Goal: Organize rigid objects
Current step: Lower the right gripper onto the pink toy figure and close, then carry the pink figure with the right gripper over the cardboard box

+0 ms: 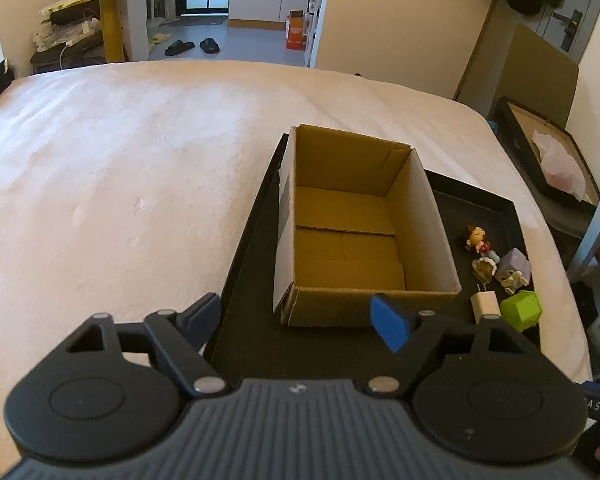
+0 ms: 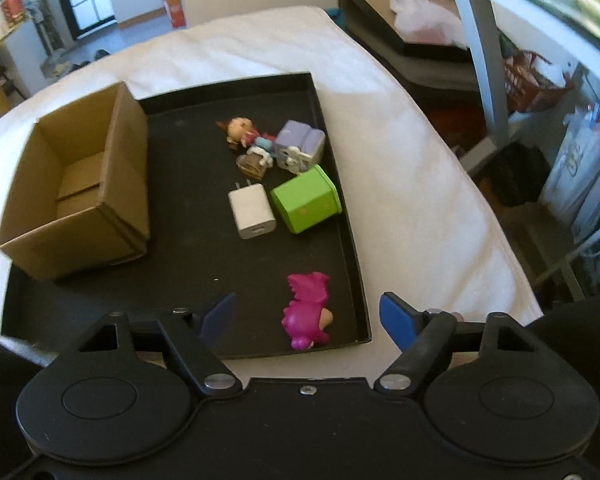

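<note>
My right gripper [image 2: 308, 316] hangs with fingers apart, gripping nothing; the pink toy [image 2: 306, 312] lies between them on the black tray [image 2: 180, 280]. My left gripper [image 1: 298, 316] gapes before the empty cardboard box [image 1: 352, 216].

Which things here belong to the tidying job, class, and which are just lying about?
Job: cardboard box, black tray, white charger, green cube, pink toy, doll figure, purple block.
Lying about: slippers, yellow table, framed board.

a white bed [image 1: 140, 168] carried a black tray [image 2: 340, 216] lying flat on its cover near one edge.
</note>
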Demonstrator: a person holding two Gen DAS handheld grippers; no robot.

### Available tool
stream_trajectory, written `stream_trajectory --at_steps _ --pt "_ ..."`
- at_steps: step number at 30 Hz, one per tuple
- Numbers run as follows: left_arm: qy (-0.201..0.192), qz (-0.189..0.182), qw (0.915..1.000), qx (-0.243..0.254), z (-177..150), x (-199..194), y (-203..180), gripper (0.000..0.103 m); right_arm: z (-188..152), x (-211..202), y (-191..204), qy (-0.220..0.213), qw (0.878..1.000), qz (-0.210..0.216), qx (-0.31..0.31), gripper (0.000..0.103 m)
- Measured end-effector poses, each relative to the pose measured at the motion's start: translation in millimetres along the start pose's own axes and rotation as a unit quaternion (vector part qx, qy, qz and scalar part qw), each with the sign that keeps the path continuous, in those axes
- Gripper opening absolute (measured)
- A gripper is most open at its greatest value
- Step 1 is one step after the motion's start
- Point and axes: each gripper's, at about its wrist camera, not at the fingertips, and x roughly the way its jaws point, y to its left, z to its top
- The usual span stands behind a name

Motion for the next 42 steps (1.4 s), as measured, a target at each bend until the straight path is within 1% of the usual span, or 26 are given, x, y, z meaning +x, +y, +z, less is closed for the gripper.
stream_trajectory --at_steps 3,5,8,12,15,18,25,26,28,29,31,32,33,34,35,36,39,42 --pt "0.005 -0.003 1.0000 -0.002 4 12 -1 0.072 3 12 -1 0.015 1.000 -0.009 0.012 0.077" --pt "0.010 -0.004 0.9999 -0.005 7 19 -1 0.070 3 20 -1 0.026 0.999 -0.015 0.019 0.077" --pt "0.011 -0.004 0.9999 -0.009 11 29 0 0.069 3 29 1 0.040 0.999 -0.012 0.019 0.077" --pt "0.006 0.005 0.9999 -0.013 15 40 -1 0.066 6 41 3 0.062 0.997 -0.030 0.028 0.078" --pt "0.019 0.005 0.9997 -0.014 18 51 -3 0.064 8 52 2 0.081 0.995 -0.034 0.040 0.078" --pt "0.023 0.009 0.9996 -0.011 20 58 -4 0.064 8 60 5 0.092 0.994 -0.034 0.041 0.078" --pt "0.042 0.012 0.9987 -0.028 22 76 2 0.064 7 79 11 0.113 0.992 -0.035 0.047 0.077" --pt "0.043 0.013 0.9986 -0.028 23 78 2 0.064 6 81 12 0.115 0.992 -0.035 0.048 0.075" --pt "0.045 0.015 0.9985 -0.029 23 81 4 0.064 5 85 16 0.119 0.991 -0.030 0.046 0.068" --pt "0.046 0.014 0.9984 -0.030 23 82 5 0.063 4 87 17 0.121 0.991 -0.028 0.046 0.062" --pt "0.050 0.014 0.9979 -0.038 23 84 7 0.057 3 90 19 0.125 0.991 -0.023 0.049 0.056" --pt "0.050 0.013 0.9978 -0.041 22 84 8 0.051 3 91 19 0.125 0.991 -0.020 0.054 0.049" --pt "0.052 0.011 0.9977 -0.043 21 85 8 0.042 3 91 18 0.125 0.990 -0.016 0.061 0.040" --pt "0.054 0.009 0.9974 -0.046 20 86 9 0.037 3 92 16 0.125 0.990 -0.012 0.066 0.040" --pt "0.055 0.006 0.9972 -0.051 19 86 10 0.029 3 91 15 0.123 0.990 -0.007 0.072 0.040" --pt "0.055 0.005 0.9969 -0.056 19 87 12 0.024 3 90 14 0.118 0.990 -0.002 0.075 0.040" --pt "0.054 0.002 0.9967 -0.060 19 86 14 0.011 3 83 13 0.100 0.992 0.012 0.077 0.039" --pt "0.054 0.004 0.9971 -0.054 20 84 15 0.011 5 79 11 0.084 0.993 0.031 0.079 0.039"
